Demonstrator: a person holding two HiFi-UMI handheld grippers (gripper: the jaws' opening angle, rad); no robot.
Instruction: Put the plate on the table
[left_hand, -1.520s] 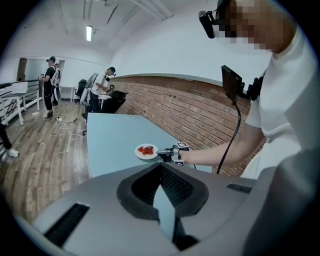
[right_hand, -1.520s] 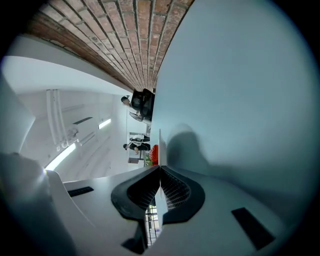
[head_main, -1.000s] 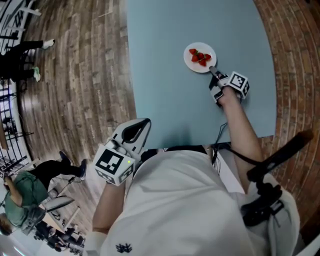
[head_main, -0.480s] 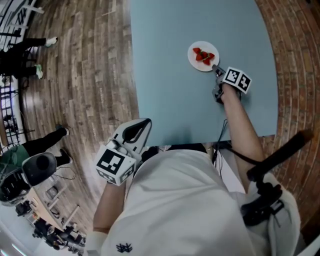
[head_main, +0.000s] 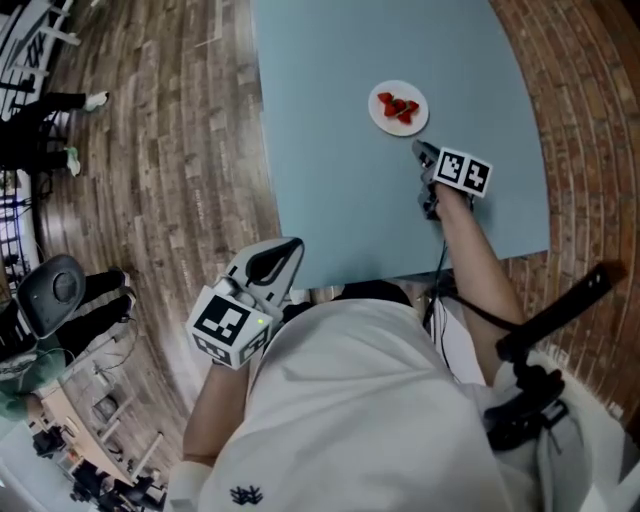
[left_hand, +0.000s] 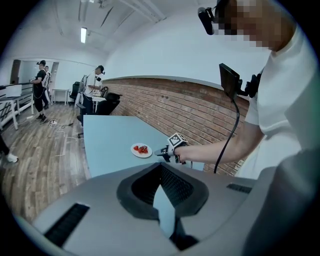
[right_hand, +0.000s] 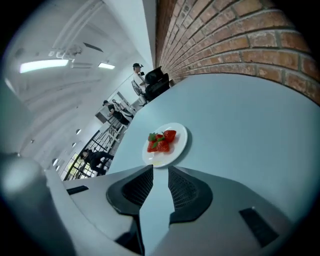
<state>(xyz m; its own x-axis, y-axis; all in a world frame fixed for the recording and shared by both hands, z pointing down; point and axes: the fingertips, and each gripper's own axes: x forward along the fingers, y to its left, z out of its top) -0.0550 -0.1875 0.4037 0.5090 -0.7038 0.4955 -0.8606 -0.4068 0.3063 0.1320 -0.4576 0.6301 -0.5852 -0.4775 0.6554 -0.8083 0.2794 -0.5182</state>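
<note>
Just ahead of the spread right claw (right_hand: 158, 169), the plate (right_hand: 178, 144) rests on the table (right_hand: 250, 130), untouched; left claw (left_hand: 161, 167) pressed together.

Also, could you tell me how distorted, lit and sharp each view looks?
Head view: wide-angle lens curves the wooden floorboards; the pale blue table is evenly lit. Left gripper view: fisheye, black corners, mosaic patch at top. Right gripper view: fisheye too, bright ceiling lights, round white plate of strawberries sharp with a soft shadow beside it.
</note>
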